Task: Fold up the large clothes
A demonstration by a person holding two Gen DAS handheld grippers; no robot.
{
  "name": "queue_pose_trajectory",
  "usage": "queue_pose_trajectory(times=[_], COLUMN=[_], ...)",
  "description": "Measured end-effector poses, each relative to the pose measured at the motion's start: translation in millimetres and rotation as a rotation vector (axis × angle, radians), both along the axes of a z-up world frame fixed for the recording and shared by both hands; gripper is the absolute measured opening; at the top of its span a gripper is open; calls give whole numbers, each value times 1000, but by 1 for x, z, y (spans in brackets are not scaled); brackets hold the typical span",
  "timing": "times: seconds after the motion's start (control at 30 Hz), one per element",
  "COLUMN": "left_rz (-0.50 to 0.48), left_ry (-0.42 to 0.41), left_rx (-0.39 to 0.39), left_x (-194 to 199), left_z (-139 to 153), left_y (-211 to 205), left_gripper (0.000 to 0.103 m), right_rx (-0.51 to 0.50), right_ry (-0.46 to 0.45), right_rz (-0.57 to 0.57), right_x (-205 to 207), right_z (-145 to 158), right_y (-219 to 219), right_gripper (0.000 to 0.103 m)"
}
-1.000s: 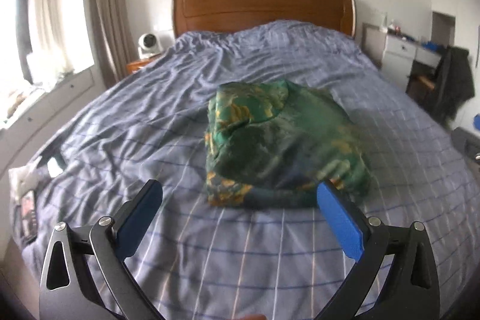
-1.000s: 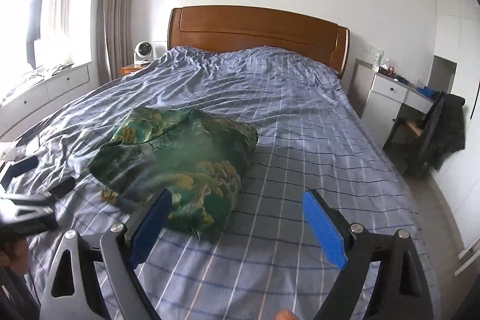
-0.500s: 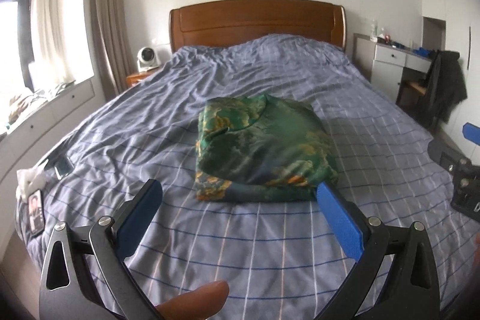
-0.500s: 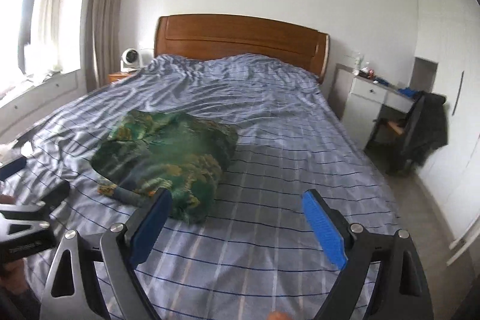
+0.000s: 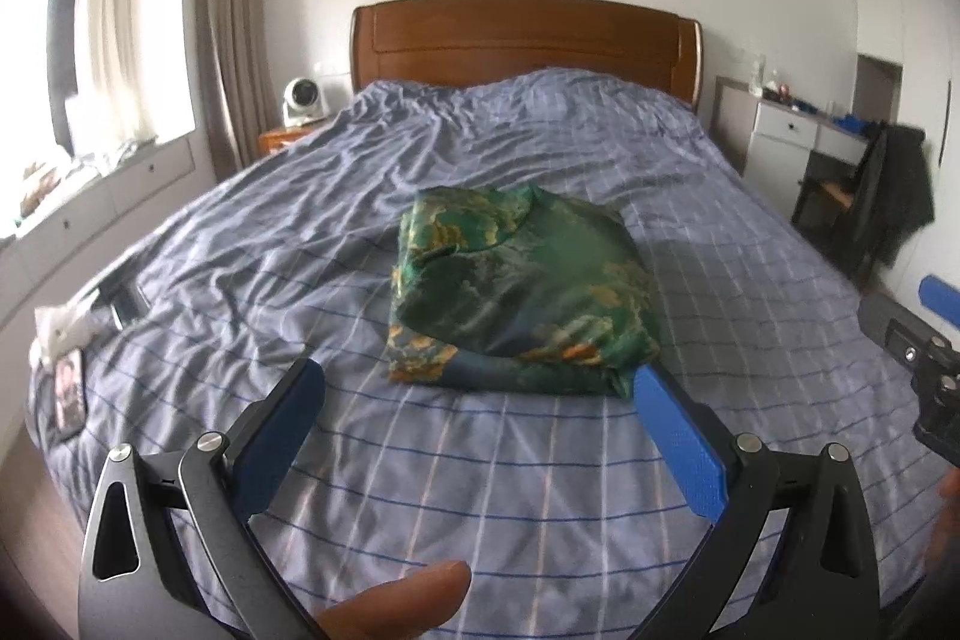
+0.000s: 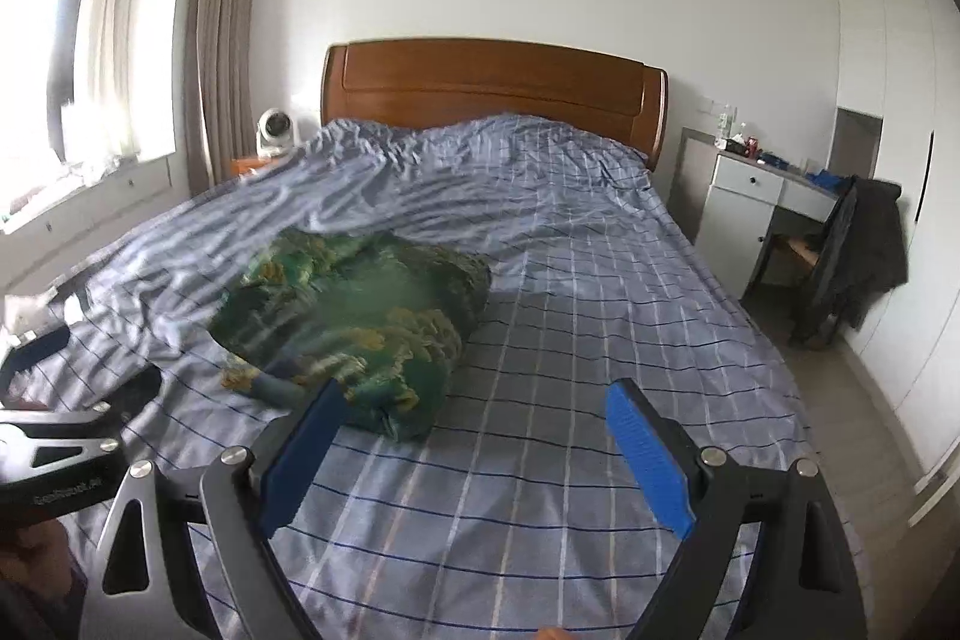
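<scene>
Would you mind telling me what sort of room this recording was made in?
A home bedroom, most likely: a large bed with a blue checked cover, a brown wooden headboard, and a white drawer desk beside it.

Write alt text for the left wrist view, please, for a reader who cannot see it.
A folded green patterned garment lies on a bed with a blue checked cover, just beyond the open left gripper with blue fingers. A wooden headboard stands behind; the right gripper shows at the right edge.
</scene>
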State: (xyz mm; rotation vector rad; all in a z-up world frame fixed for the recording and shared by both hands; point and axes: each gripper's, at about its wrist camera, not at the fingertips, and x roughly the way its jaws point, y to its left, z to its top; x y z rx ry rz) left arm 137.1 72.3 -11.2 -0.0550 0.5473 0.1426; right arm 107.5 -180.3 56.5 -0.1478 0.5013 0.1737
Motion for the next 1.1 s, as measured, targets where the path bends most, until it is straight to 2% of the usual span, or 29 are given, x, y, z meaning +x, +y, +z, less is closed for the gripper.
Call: queue_pose_trajectory(times=[0.07, 0.17, 0.33, 0.57, 0.93, 1.1], left_rz=[5, -6, 1, 3, 33, 29], left_ry=[2, 23, 34, 63, 52, 55], left_rx=[-5, -19, 33, 47, 85, 84], left_x=[-1, -1, -6, -9, -16, -18], left_z=[1, 3, 5, 2, 3, 3], left_y=[1, 3, -2, -7, -16, -18], left_gripper=[103, 103, 103, 103, 103, 102], right_rx=[38, 39, -2, -26, -30, -26], right_ry=[-7, 42, 66, 92, 177, 179], right_rz=[27, 72, 44, 50, 7, 17], right_x=[-3, 0, -3, -7, -9, -16], right_z=[4, 3, -8, -15, -23, -22], right_y=[-4, -3, 4, 18, 17, 18], right_gripper=[91, 91, 91, 91, 91, 91])
